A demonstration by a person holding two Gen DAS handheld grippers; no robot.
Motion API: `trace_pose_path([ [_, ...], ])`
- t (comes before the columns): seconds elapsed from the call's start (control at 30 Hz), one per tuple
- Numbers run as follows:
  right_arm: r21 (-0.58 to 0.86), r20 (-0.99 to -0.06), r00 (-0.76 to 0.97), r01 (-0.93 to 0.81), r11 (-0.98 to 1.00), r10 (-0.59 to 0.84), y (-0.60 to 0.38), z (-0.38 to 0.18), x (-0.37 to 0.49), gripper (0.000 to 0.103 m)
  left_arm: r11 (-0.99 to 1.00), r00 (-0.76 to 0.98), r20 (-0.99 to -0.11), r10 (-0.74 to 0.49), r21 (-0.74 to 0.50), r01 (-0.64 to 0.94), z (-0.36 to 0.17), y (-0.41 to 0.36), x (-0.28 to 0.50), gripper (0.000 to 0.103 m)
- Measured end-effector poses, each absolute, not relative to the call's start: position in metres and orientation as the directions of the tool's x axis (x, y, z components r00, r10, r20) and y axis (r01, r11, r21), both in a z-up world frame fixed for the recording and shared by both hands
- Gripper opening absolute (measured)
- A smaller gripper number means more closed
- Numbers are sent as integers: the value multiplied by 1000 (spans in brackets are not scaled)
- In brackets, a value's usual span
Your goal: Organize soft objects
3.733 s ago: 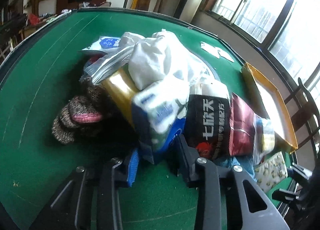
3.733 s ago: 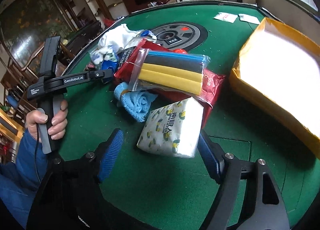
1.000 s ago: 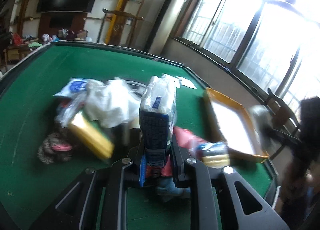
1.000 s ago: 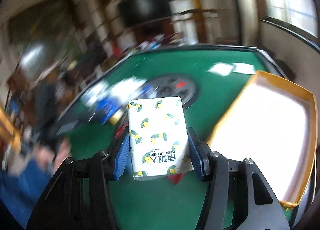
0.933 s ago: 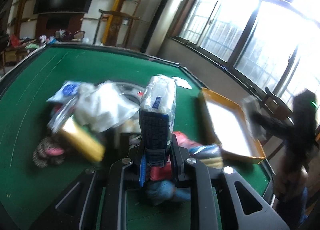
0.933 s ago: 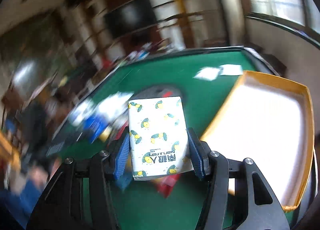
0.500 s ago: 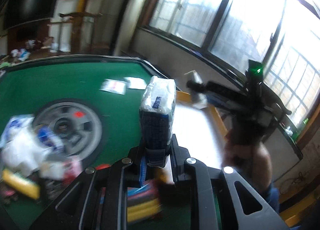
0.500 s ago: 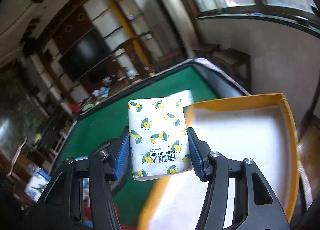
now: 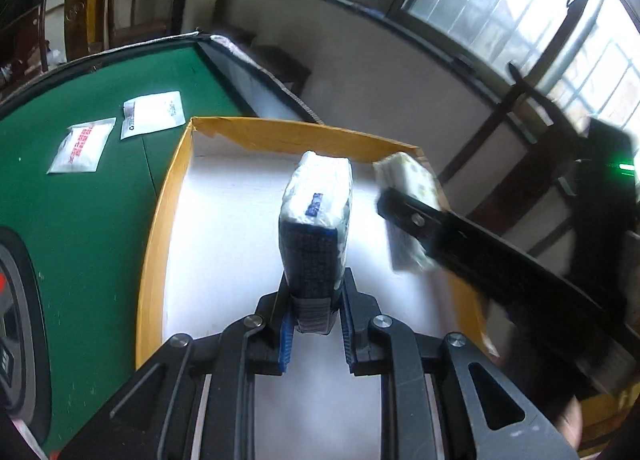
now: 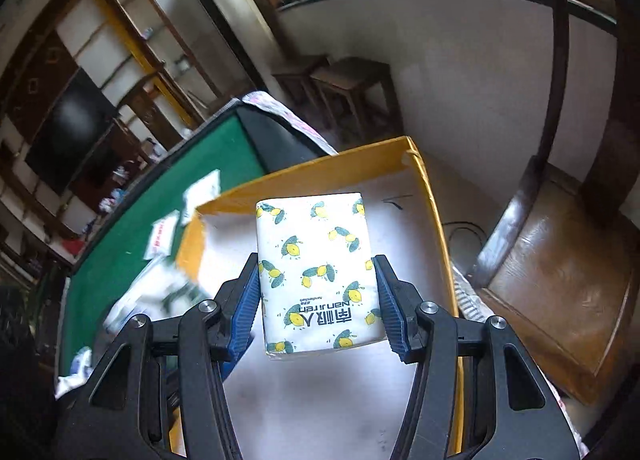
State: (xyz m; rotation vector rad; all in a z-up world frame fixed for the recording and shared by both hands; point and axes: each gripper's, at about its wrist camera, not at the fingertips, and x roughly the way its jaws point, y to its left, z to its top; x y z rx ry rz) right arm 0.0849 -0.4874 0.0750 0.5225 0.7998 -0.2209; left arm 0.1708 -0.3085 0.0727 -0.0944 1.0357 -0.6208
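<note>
My left gripper (image 9: 315,334) is shut on a blue and white tissue pack (image 9: 316,228) and holds it upright over the yellow box (image 9: 160,228) with a white floor. My right gripper (image 10: 318,312) is shut on a white tissue pack with lemon prints (image 10: 316,272), also held over the box (image 10: 436,228). In the left wrist view the right gripper (image 9: 404,216) and its lemon pack (image 9: 408,184) show blurred at the box's right side. In the right wrist view the left pack (image 10: 160,296) shows as a blur at the left.
The box sits at the edge of the green table (image 9: 80,196). Two white sachets (image 9: 116,132) lie on the felt beyond the box. A round grey hub (image 9: 16,320) is at the far left. A wooden chair (image 10: 560,280) stands to the right of the table.
Both grippers have carried their tissue packs from the pile on the felt over to the yellow box. Half a second ago the box was farther ahead; now both packs hang above its floor.
</note>
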Motion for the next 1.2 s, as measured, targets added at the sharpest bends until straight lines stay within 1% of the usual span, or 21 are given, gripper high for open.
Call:
trace_pose_path([
  [0.1,325,-756,655,397,858,-17,-483,66,96,54,842,347,-801,-488,-326,430,54,-323,186,20],
  [0.17,305,-771,636,411,859,-30,-475,57,102,54,841,340,-803,-489,-330,429,46,-321,187,20],
  [0.43,258,-792,608,417,872,-56,-468,49,108,55,846,338,-809,-482,-329,420,41,-309,187,21],
  [0.47,244,-796,602,421,874,-68,-467,48,108,56,847,334,-812,-478,-324,422,41,-309,186,22],
  [0.6,252,-799,598,423,870,-59,-467,48,109,57,854,357,-814,-458,-293,430,40,-322,189,23],
  [0.77,273,-789,612,420,866,-48,-467,52,106,57,850,374,-793,-480,-316,421,51,-318,187,23],
  [0.97,297,-765,643,398,868,-33,-462,58,103,56,921,486,-801,-351,-201,334,63,-306,187,23],
  [1.0,293,-764,644,400,868,-38,-462,59,103,56,924,495,-798,-345,-197,327,66,-301,186,23],
  [1.13,295,-753,656,396,870,-43,-460,63,100,56,905,508,-764,-398,-237,352,79,-287,174,23],
  [1.2,298,-745,666,389,872,-42,-459,66,99,56,893,486,-768,-416,-245,377,82,-292,170,23],
])
